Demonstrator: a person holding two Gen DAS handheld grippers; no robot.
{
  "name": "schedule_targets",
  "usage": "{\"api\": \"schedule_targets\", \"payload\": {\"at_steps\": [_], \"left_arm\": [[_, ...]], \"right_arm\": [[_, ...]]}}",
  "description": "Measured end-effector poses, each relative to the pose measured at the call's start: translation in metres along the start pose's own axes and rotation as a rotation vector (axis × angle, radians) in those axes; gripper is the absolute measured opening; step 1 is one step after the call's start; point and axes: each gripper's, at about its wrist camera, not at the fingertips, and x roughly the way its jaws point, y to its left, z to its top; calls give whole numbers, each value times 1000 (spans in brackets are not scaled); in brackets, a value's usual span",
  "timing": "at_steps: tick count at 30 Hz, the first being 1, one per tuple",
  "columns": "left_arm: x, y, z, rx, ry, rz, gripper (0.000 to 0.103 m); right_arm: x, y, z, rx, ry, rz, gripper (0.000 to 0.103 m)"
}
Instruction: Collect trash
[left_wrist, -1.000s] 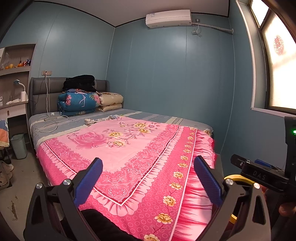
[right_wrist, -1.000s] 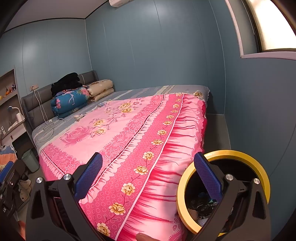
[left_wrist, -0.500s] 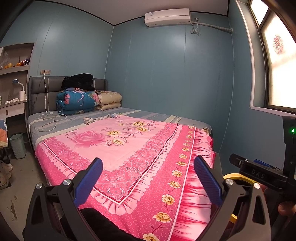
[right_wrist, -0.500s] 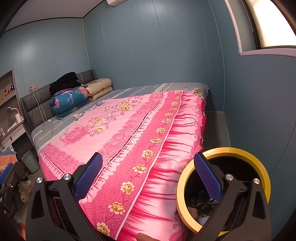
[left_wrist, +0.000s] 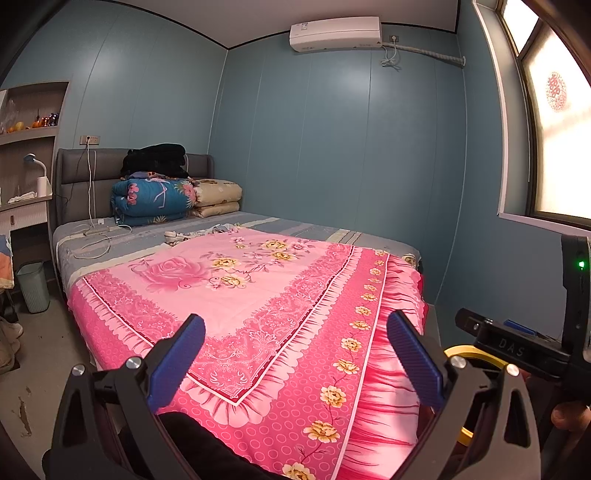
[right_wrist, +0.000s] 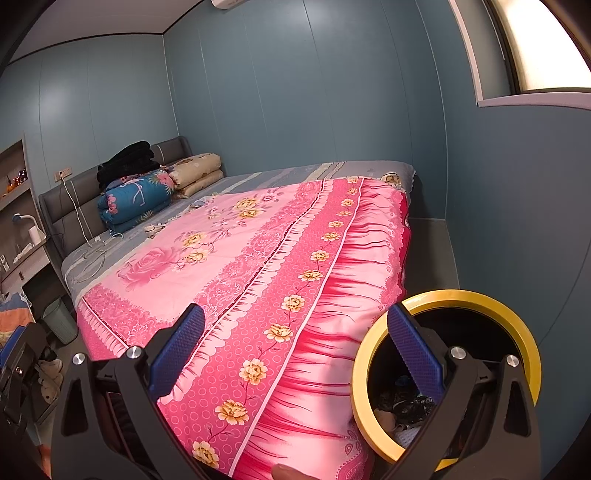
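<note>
Comparing views, I note the bed (left_wrist: 258, 280) sits slightly lower and farther than a second ago; both tools are backing off. Left tool (left_wrist: 295, 354) and right tool (right_wrist: 295, 350) are spread wide, empty. Yellow-rimmed bin (right_wrist: 517, 332) stands beside the bed's foot corner, trash (right_wrist: 402, 400) inside. Small pale items (left_wrist: 177, 236) lie near the bed's headboard; collection appears unfinished.

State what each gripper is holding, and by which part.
Nothing is held: the left gripper and right gripper are both open, fingers apart over the pink bedspread.
</note>
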Motion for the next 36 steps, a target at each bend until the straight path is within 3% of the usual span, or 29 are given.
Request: {"api": "schedule_targets", "payload": {"at_steps": [36], "left_arm": [[2, -3, -2, -1, 6, -6, 95]], "right_arm": [[3, 2, -5, 8, 21, -12, 95]]}}
